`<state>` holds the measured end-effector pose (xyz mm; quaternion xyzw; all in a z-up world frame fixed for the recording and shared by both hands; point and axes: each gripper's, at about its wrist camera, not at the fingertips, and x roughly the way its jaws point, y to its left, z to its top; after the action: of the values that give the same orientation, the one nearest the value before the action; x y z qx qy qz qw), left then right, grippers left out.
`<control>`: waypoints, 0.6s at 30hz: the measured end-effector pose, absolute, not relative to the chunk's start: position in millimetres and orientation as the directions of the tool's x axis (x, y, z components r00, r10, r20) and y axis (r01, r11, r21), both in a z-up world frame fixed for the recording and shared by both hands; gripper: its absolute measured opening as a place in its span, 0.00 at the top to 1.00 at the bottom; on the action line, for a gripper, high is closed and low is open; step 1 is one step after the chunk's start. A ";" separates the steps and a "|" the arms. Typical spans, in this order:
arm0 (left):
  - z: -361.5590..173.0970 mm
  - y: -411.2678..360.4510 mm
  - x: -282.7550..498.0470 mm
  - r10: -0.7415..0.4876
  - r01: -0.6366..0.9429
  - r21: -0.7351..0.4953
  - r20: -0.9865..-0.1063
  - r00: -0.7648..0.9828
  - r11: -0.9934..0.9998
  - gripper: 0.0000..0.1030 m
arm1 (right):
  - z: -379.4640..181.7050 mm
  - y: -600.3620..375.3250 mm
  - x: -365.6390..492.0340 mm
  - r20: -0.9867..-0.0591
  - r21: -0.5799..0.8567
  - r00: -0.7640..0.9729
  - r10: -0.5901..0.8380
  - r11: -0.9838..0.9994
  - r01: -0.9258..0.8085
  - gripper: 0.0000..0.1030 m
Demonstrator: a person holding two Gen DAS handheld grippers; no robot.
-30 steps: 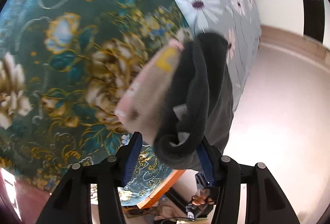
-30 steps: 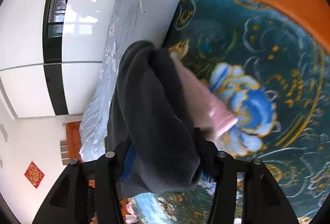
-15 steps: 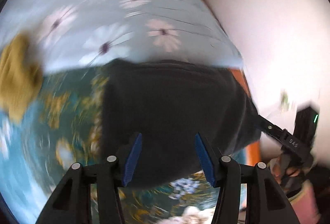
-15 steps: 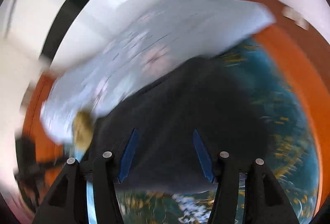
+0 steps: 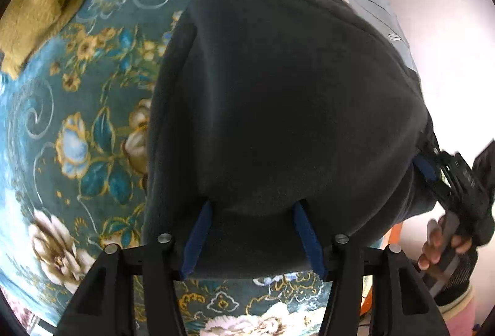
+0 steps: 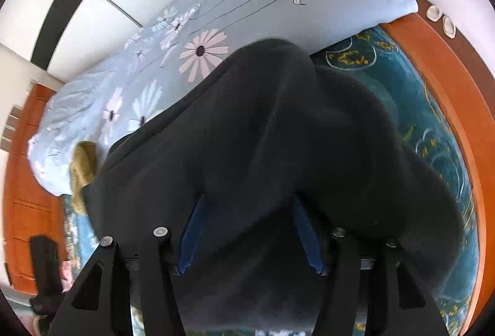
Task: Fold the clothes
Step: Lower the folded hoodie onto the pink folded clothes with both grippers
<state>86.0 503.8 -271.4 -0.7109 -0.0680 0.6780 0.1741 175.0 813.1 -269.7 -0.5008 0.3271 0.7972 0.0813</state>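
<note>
While both grippers point steeply down at the teal floral bedspread [image 5: 77,125], a dark grey fleece garment [image 5: 294,94] lies spread over it, filling most of each view. Left gripper [image 5: 252,213]: blue pads stand apart, bunched fleece between them; jaws have just been opening. Whether the pads still press the cloth cannot be told, since the fabric drapes over their tips. Right gripper [image 6: 249,209]: same picture, pads apart with thick fleece between and over them, jaws likewise just opening; pressure on the cloth not readable.

Garment's far edge, away from the grippers, overlaps the pale blue daisy quilt [image 6: 216,26] that borders the bedspread. A mustard-yellow cloth [image 5: 37,5] sits on the bedspread at the quilt's edge, beside the garment, apart from it in the left view. Orange wooden bed frame [image 6: 445,94] runs along the bedspread's outer side. In the left view the right gripper's body shows at the garment's corner, a hand [image 5: 442,243] wrapped round its handle.
</note>
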 end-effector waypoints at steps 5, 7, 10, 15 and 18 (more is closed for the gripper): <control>-247.5 501.9 68.3 0.348 -0.112 -0.354 -0.935 0.073 -0.928 0.40 | -271.6 823.3 157.9 -0.865 0.437 -0.462 -0.195 -0.746 -0.503 0.40; -228.1 502.4 68.1 0.357 -0.146 -0.358 -0.933 0.031 -0.922 0.40 | -259.8 820.2 162.9 -0.857 0.444 -0.482 -0.183 -0.735 -0.512 0.40; -204.0 516.7 70.4 0.350 -0.271 -0.319 -0.934 -0.075 -0.908 0.40 | -232.0 801.5 175.9 -0.829 0.450 -0.540 -0.146 -0.747 -0.489 0.40; -220.1 548.9 52.8 0.297 -0.373 -0.237 -0.949 -0.111 -0.897 0.40 | -218.1 755.3 184.0 -0.782 0.500 -0.587 -0.208 -0.771 -0.394 0.40; -253.9 552.6 30.4 0.243 -0.344 -0.207 -0.968 -0.065 -0.916 0.37 | -244.4 735.6 175.0 -0.826 0.473 -0.511 -0.239 -0.786 -0.398 0.40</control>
<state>30.4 552.6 -253.9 -0.6534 0.0386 0.7288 0.2012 175.0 735.6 -244.4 -0.4922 0.3231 0.8068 0.0493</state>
